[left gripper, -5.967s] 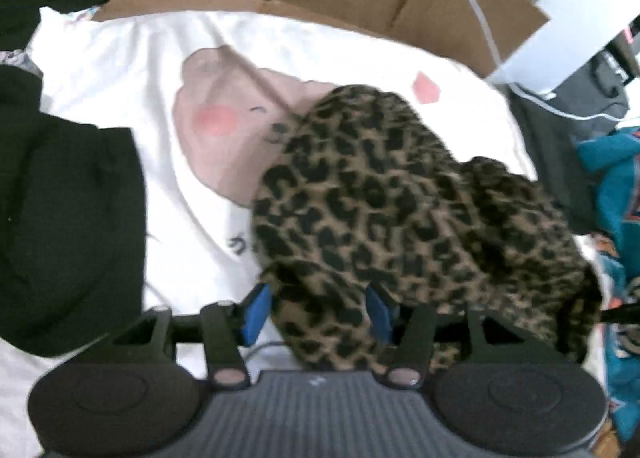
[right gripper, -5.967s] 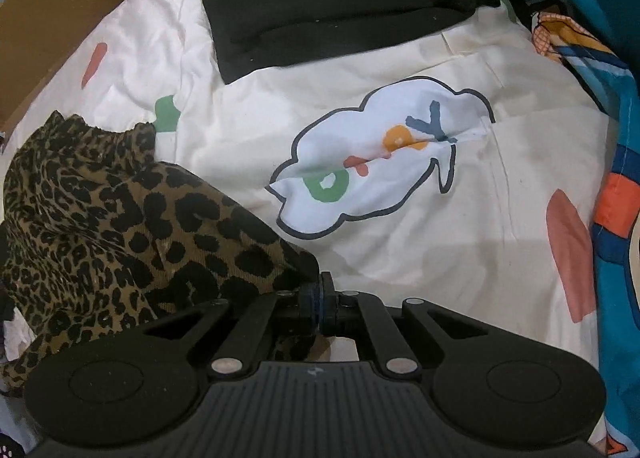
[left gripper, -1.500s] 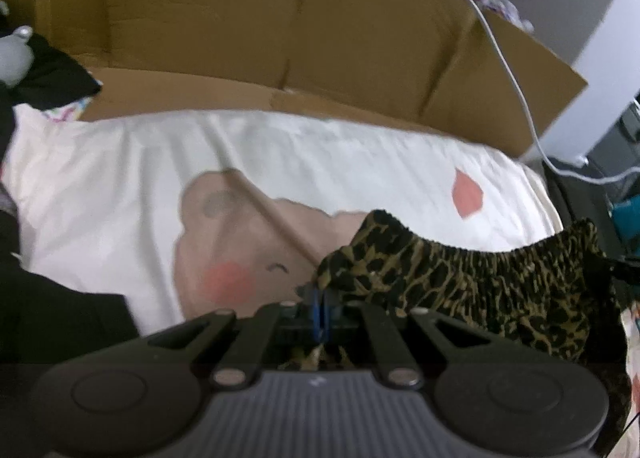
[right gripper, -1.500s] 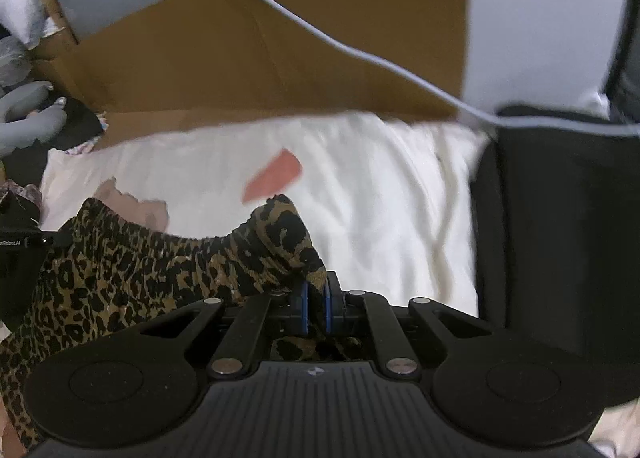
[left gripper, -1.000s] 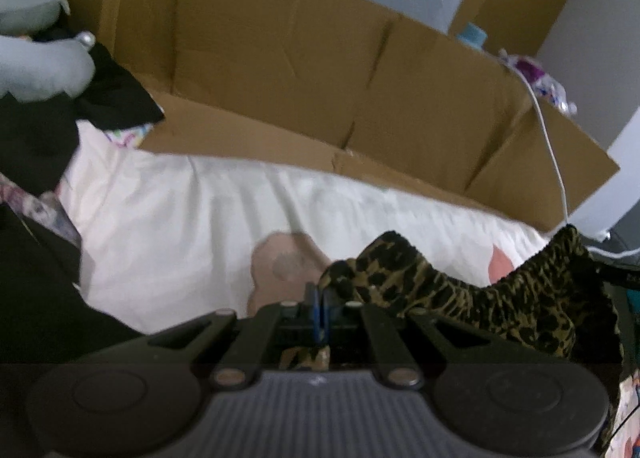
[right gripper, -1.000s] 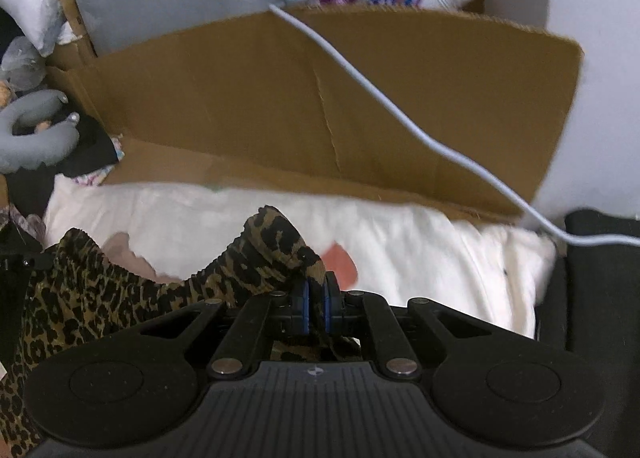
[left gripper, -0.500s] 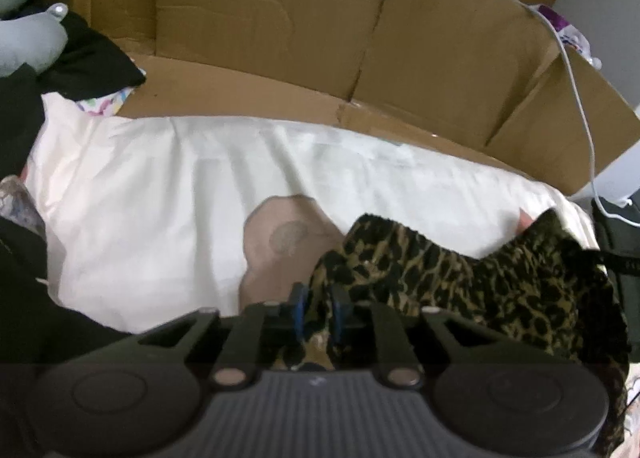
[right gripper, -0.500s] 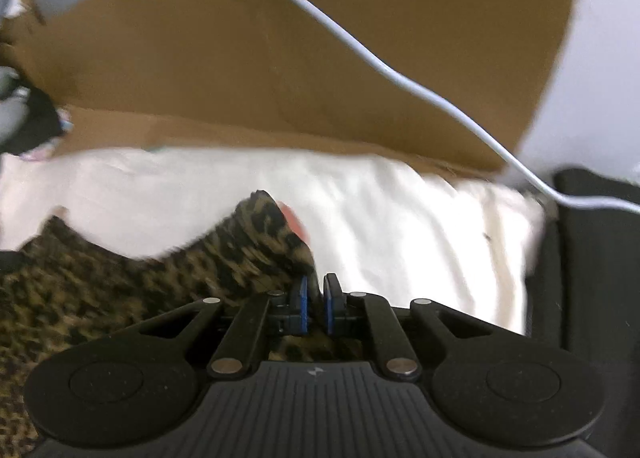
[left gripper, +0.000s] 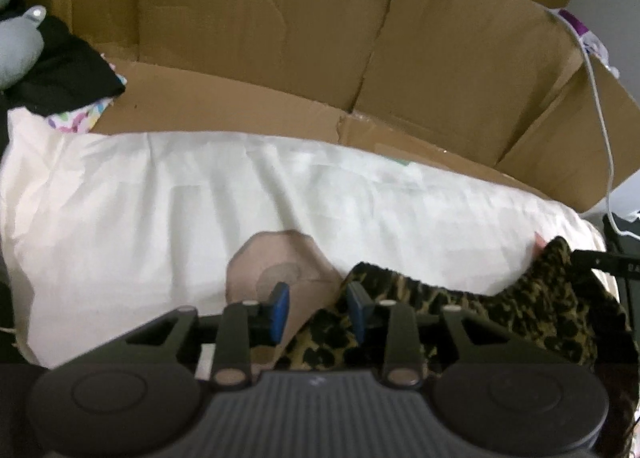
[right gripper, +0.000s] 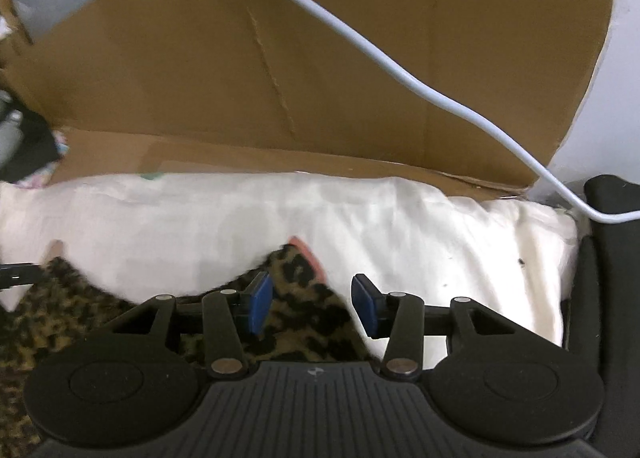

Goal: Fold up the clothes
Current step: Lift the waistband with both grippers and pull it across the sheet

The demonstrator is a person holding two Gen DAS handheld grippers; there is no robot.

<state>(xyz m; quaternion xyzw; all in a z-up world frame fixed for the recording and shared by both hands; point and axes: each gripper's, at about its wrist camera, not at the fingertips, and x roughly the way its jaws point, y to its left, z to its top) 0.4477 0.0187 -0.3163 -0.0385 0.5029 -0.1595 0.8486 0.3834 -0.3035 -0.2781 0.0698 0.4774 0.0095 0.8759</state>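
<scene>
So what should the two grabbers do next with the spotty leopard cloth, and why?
Probably lift both straight off. The left gripper and right gripper have just been opening, and the leopard-print garment lies loose on the white sheet, its corners between their open pads. Backing away avoids dragging it out of shape.

Ahead of both grippers lies a leopard-print garment [left gripper: 520, 310], a soft, napped cloth with a gathered, ribbed hem. Beneath it spreads a cream printed bed sheet [left gripper: 160, 210], matt woven cotton, lightly creased. Beyond the sheet stands a cardboard panel [left gripper: 248, 26], dull brown paperboard, scored and dented along its folds. A white cable [right gripper: 360, 42], smooth with a slight plastic sheen, crosses in front of it. The left gripper [left gripper: 316, 312] and right gripper [right gripper: 312, 308] are matt black plastic with ridged housings, silvery metal pins and blue rubbery pads [right gripper: 258, 304].
</scene>
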